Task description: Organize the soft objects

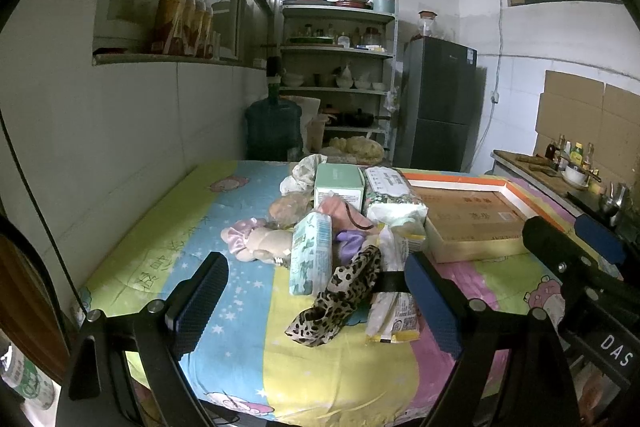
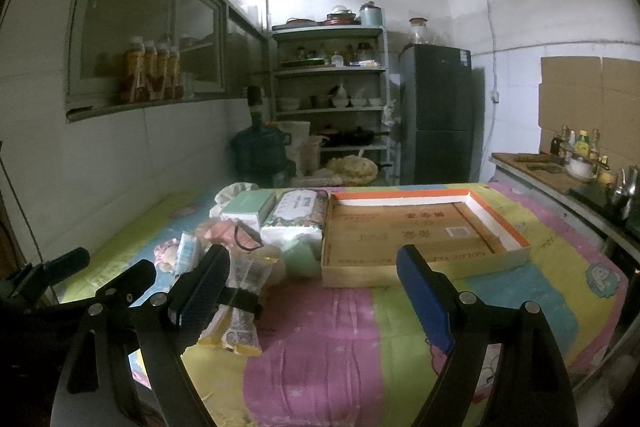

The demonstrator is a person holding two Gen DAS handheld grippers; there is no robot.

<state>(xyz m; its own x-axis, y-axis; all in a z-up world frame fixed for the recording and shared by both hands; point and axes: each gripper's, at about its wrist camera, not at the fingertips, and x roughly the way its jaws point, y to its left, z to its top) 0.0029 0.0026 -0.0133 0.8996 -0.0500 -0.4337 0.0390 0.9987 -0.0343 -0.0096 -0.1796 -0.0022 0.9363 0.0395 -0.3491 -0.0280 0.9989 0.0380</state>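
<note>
Left wrist: left gripper (image 1: 316, 301) jaws wide, nothing held; leopard scarf (image 1: 340, 291) lying limp between them on the worktop (image 1: 256, 359), probably light, slippery, best pinched mid-bunch. Right wrist: right gripper (image 2: 314, 297) jaws wide, empty; box (image 2: 416, 239) ahead, snack packet (image 2: 240, 307) by the left jaw.

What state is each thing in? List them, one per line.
left tool: open, holding nothing
right tool: open, holding nothing
cardboard tray: lying flat on the table, nothing in it
leopard-print cloth: crumpled at the near edge of the pile
green-patterned tissue pack: standing on end in the pile
floral tissue pack: lying flat beside the tray
yellow-edged packet: lying flat on the table
</note>
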